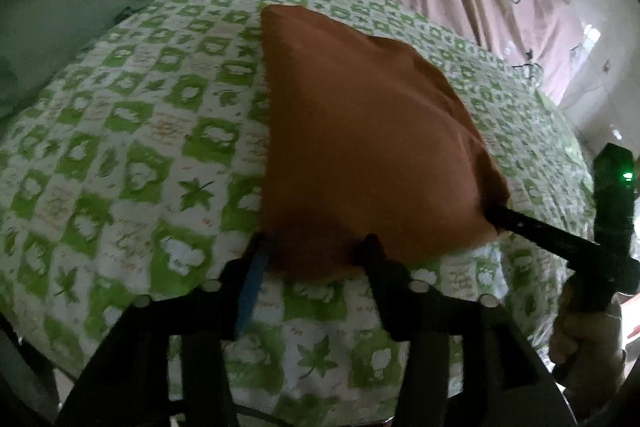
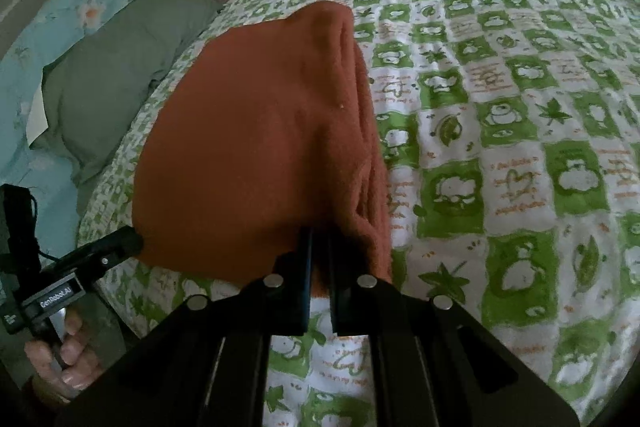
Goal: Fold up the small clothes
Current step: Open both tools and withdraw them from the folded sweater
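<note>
While left gripper (image 1: 316, 247) gapes, right gripper (image 2: 320, 247) pinches orange cloth (image 2: 256, 139).

Both views are dim and low in contrast, with a greenish-grey cast and muddy colours. The brightest patch is at the far right of the left wrist view, where pale daylight washes out a white surface (image 1: 596, 63); a small green indicator light (image 1: 627, 175) glows there too. Shadows are soft and diffuse, deepest beneath the near edge of the orange cloth (image 1: 360, 131). Fisheye distortion bows the checked bedcover (image 2: 500, 115) strongly, and black vignetting fills all 4 corners. Detail is soft throughout, smeared towards the edges; the nearest black gripper parts are underexposed, almost featureless.
</note>
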Motion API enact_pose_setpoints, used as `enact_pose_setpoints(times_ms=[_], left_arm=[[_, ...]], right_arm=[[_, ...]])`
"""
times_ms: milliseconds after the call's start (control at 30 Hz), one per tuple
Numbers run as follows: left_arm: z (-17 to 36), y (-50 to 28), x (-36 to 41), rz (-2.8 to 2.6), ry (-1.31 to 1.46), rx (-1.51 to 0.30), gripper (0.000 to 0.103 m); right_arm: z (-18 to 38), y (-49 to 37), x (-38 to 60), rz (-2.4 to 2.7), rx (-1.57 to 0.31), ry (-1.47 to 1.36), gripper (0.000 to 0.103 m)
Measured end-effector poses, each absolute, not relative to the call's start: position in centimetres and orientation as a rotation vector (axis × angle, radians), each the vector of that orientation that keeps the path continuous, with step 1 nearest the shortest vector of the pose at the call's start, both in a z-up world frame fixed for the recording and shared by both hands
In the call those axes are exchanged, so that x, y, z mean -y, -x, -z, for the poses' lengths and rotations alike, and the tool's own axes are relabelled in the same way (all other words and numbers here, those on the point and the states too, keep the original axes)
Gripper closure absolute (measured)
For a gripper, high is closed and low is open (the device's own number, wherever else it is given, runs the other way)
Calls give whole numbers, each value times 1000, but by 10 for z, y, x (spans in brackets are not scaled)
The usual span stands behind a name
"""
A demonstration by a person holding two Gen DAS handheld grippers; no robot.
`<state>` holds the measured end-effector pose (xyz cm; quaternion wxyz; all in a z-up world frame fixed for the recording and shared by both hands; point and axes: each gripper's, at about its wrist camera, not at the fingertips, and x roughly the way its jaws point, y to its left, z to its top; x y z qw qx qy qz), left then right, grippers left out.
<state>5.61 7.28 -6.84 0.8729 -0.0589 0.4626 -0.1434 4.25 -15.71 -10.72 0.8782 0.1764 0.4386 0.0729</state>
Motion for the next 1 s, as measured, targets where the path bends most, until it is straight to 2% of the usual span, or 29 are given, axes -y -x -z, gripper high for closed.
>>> enact_pose_setpoints(times_ms=[100, 167, 200, 233, 267, 467, 667, 767, 933, 1000], left_arm=[[62, -47, -77, 267, 130, -949, 24], [58, -41, -78, 243, 120, -932, 20], [56, -38, -77, 221, 100, -926, 20], [55, -35, -76, 206, 81, -923, 20], [55, -33, -75, 191, 61, -921, 19], [63, -15, -69, 92, -83, -915, 17], [70, 0, -74, 16, -197, -909, 17], [62, 7, -77, 3, -224, -876, 17], [39, 10, -76, -41, -282, -818, 17], [26, 11, -76, -50, -278, -792, 12]], right_arm=[[100, -34, 157, -139, -904, -356, 92], [95, -28, 155, -137, -894, -346, 77], [91, -24, 154, -146, -881, -342, 58], [88, -21, 153, -149, -866, -333, 46], [85, -16, 150, -143, -852, -315, 43], [83, 1, 138, -141, -854, -232, 35], [90, 11, 139, -122, -883, -201, 34], [89, 16, 139, -117, -884, -181, 28], [79, 21, 137, -149, -885, -162, 26], [70, 22, 137, -161, -869, -154, 23]])
